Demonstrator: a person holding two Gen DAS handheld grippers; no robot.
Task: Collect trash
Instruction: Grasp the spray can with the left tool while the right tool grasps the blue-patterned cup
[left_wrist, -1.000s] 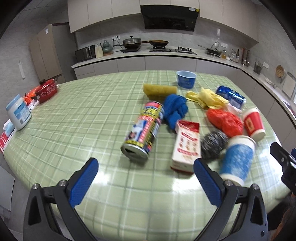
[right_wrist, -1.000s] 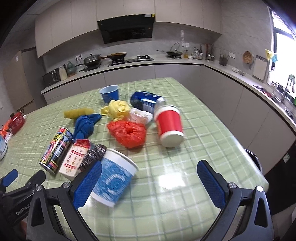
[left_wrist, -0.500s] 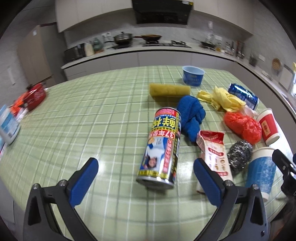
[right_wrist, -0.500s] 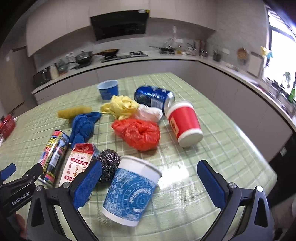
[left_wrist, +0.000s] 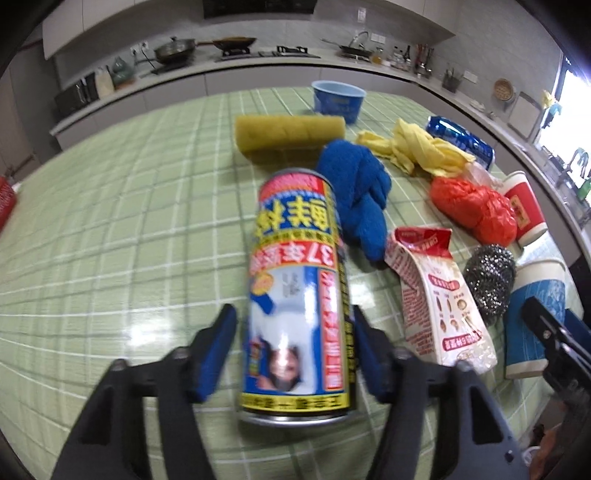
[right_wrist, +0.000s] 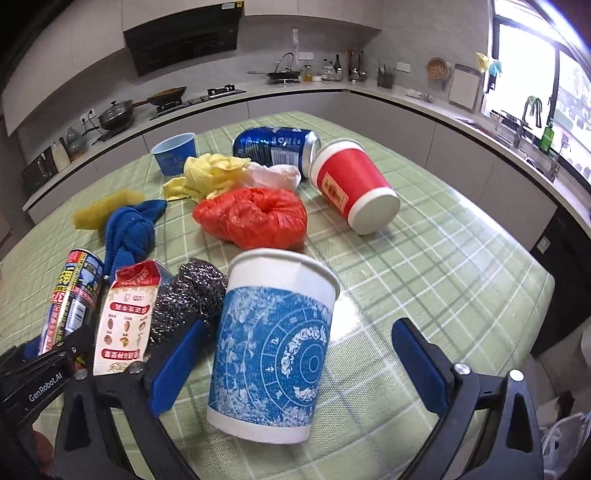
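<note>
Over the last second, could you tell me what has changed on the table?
The left gripper advanced and narrowed around the lying can; contact is unclear. The right gripper moved forward, open, to straddle the blue paper cup. The trash items themselves have not shifted.

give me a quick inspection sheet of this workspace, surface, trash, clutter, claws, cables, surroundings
surface: table under a green checked cloth, glossy.
job's things: tall can lying flat; blue paper cup; red paper cup on its side; carton; blue soda can; red bag.
clutter: steel scourer, blue cloth, yellow cloth, yellow sponge roll, blue bowl.
claws: left claw straddles the tall can, a gap on one side; right claw open around the blue paper cup.
cables: nothing seen.
surroundings: kitchen counter, stove with pans, window at right.
</note>
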